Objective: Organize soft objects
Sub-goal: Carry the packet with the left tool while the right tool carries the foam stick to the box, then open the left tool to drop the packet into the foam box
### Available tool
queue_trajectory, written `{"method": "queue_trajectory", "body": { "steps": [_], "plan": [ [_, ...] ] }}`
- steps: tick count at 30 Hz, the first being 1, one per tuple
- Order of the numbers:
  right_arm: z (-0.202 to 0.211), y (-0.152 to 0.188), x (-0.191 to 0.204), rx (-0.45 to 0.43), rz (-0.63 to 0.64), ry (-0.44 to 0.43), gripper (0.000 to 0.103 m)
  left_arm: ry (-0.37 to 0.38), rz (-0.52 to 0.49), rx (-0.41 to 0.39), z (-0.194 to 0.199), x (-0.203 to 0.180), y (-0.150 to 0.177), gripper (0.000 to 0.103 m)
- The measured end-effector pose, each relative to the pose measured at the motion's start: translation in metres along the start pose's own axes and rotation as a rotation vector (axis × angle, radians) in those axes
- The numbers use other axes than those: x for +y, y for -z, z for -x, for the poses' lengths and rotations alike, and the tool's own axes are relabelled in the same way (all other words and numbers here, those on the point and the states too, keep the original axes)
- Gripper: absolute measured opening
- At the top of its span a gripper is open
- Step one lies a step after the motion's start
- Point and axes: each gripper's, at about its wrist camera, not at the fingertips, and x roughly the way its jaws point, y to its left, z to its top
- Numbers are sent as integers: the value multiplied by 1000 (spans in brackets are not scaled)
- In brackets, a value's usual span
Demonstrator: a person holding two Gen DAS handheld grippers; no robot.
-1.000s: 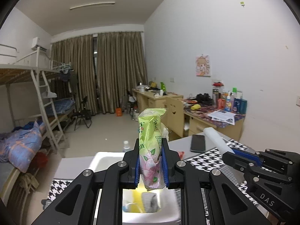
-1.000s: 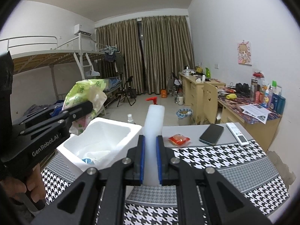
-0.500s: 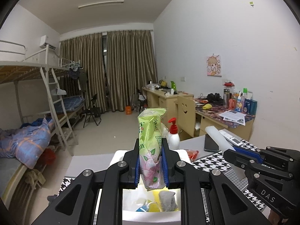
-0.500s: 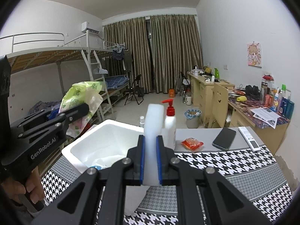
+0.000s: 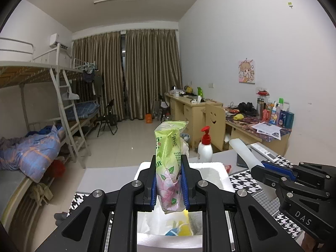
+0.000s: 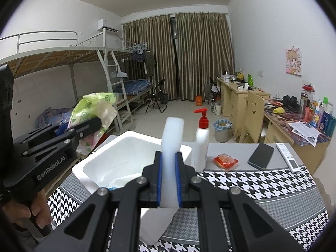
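My left gripper (image 5: 169, 183) is shut on a green flowered tissue pack (image 5: 169, 157), held upright over the white foam box (image 5: 212, 174). The same pack (image 6: 92, 113) shows at the left in the right wrist view, above the box's left side. My right gripper (image 6: 169, 178) is shut on a white foam strip (image 6: 171, 142) that stands upright and hangs down below the pads, just in front of the foam box (image 6: 126, 147). The strip (image 5: 241, 151) also appears at the right in the left wrist view. Small coloured items lie in the box's bottom.
On the houndstooth-covered table (image 6: 262, 189) stand a white pump bottle with a red top (image 6: 201, 142), a red snack packet (image 6: 225, 159), a black phone (image 6: 261, 153) and a white remote (image 6: 288, 157). A hand (image 6: 35, 210) grips the left tool. Bunk beds and desks lie beyond.
Both grippers have moved across the table with their loads. The pump bottle has come into view behind the box, and the box sits lower and nearer under the tissue pack.
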Motion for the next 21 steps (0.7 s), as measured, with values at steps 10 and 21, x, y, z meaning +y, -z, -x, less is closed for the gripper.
{"method": "queue_trajectory", "body": {
  "steps": [10,21],
  "plan": [
    [-17,-3,13,31,18,-23,14,3,15,33,-11,10,8,20],
    [-32,-4,23,60,30,-32,14,29,23,88,-26,17,16,20]
  ]
}}
